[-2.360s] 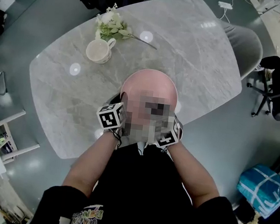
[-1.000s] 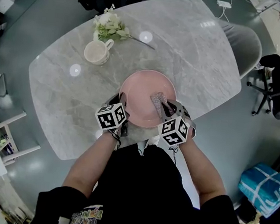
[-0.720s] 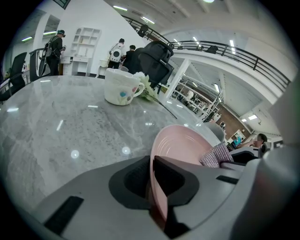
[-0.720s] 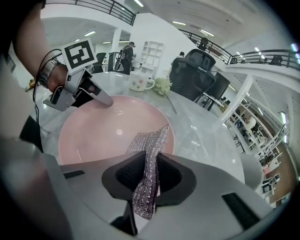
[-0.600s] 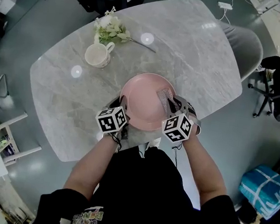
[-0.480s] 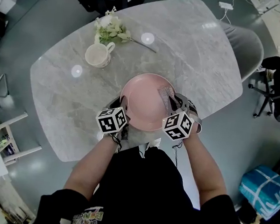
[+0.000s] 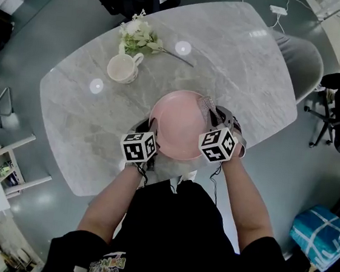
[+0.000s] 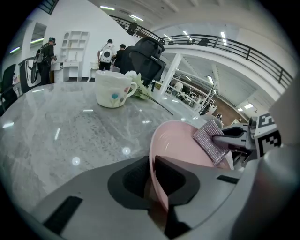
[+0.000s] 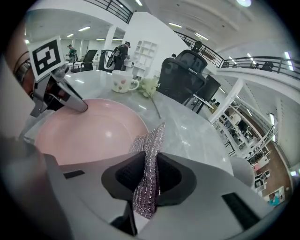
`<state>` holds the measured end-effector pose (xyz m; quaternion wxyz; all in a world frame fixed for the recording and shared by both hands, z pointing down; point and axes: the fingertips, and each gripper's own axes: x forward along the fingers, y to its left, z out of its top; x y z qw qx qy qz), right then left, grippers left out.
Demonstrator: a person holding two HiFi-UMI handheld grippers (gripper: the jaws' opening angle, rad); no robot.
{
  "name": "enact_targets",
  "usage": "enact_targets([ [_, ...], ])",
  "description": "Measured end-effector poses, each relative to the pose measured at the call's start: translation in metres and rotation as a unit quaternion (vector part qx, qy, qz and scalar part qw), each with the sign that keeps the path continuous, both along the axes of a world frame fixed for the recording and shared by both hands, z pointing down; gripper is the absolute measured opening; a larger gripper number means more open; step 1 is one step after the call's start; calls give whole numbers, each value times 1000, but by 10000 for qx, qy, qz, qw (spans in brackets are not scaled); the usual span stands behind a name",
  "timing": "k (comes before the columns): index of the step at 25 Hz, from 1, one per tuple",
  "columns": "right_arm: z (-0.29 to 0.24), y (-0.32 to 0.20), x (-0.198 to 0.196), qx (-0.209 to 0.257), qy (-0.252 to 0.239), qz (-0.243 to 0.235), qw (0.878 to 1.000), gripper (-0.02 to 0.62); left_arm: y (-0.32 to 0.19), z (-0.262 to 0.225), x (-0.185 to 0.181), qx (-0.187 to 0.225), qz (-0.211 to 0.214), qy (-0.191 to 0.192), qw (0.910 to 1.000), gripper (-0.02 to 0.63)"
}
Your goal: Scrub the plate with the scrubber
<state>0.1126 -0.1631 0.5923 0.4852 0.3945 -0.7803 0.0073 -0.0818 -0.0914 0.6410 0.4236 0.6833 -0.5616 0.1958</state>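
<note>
Fig. Plate braced for scrubbing. I hold the left gripper on the near rim of the pink plate, at the surface's near edge, to steady it; its jaws have just been easing apart slightly, the rim pinched between them. The right gripper is clenched on the silver scrubber, placed at the plate's right rim for wiping.

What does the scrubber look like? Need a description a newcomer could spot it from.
Start at the grey marble table and find the pink plate at its near edge. On the plate's right side the right gripper pinches a small flat pad, the scrubber. It is silvery and glittery with a woven look, unlike the smooth plate and the white mug farther back.
</note>
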Motion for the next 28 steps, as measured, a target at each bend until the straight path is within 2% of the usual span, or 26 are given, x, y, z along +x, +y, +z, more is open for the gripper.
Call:
enact_targets([
  [4,-10,-5,-2,-54,-651,326,9973,75,-6,-8,1,222,399,-399,9982,76],
  [7,-20,-5,-3,-102,-1246,505,9909,75,-16,-23,2,632,593,-691,9938,168],
  [12,-50,3,-7,63,-1788,330,9833,75,-23,-62,3,1324,668,-1068,9832,144],
  [15,-72,13,-3,8,-2242,409,9737,74,-18,-95,9,1747,626,-1020,9773,56],
  [17,-87,21,2,-40,-2603,435,9645,75,-11,-119,15,2010,572,-913,9736,25],
  [23,-131,52,20,-72,-3500,419,9358,74,25,-190,33,2609,414,-531,9630,18],
  [28,-171,95,42,30,-3805,252,9244,74,75,-242,54,3012,370,-376,9521,18],
])
